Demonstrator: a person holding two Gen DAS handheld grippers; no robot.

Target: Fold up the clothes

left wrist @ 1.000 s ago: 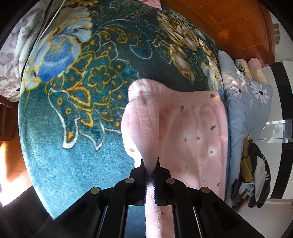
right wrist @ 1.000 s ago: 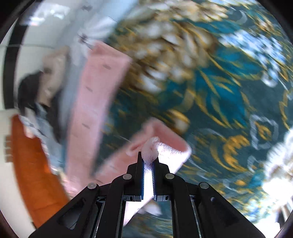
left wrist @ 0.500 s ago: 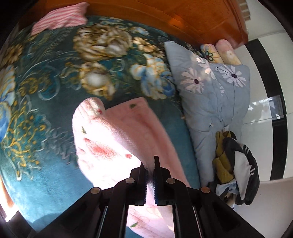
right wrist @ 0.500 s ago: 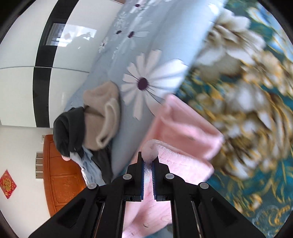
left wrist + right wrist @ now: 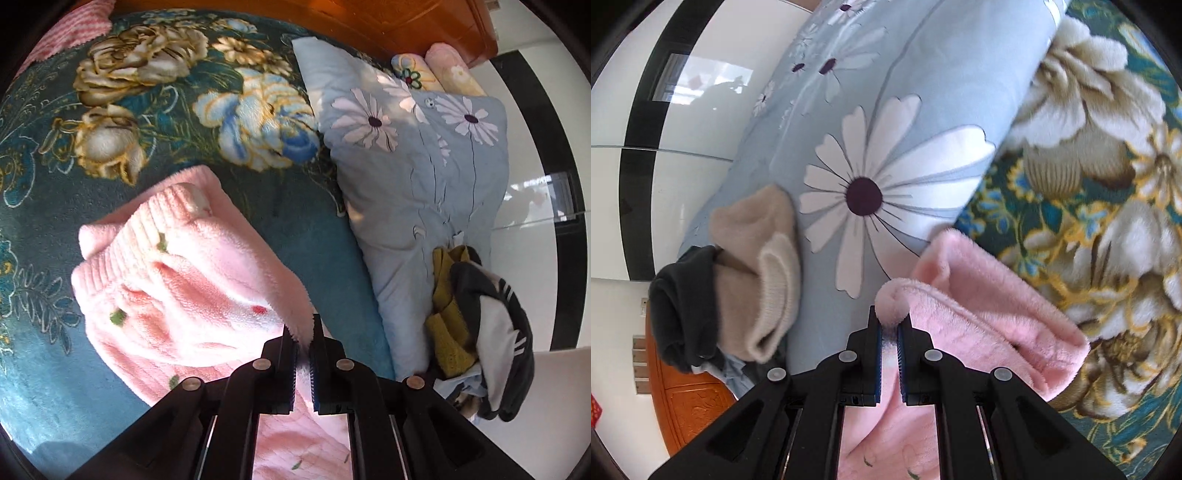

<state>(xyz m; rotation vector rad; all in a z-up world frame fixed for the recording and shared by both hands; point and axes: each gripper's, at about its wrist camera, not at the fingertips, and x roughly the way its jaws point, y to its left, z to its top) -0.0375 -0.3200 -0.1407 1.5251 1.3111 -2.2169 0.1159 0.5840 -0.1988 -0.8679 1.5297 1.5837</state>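
A pink fleece garment with small red and green marks and a ribbed cuff lies folded over itself on the teal floral blanket. My left gripper is shut on an edge of the pink garment. In the right wrist view the same pink garment drapes to the right over the blanket. My right gripper is shut on a bunched corner of it, close to the light blue daisy quilt.
A light blue daisy quilt lies along the blanket's right side. A pile of dark, mustard and white clothes sits on it; beige and dark clothes show in the right view. A wooden headboard stands behind.
Both grippers have carried the pink garment's edges across the blanket toward the blue quilt. The garment now lies doubled over itself. Both grips have held.
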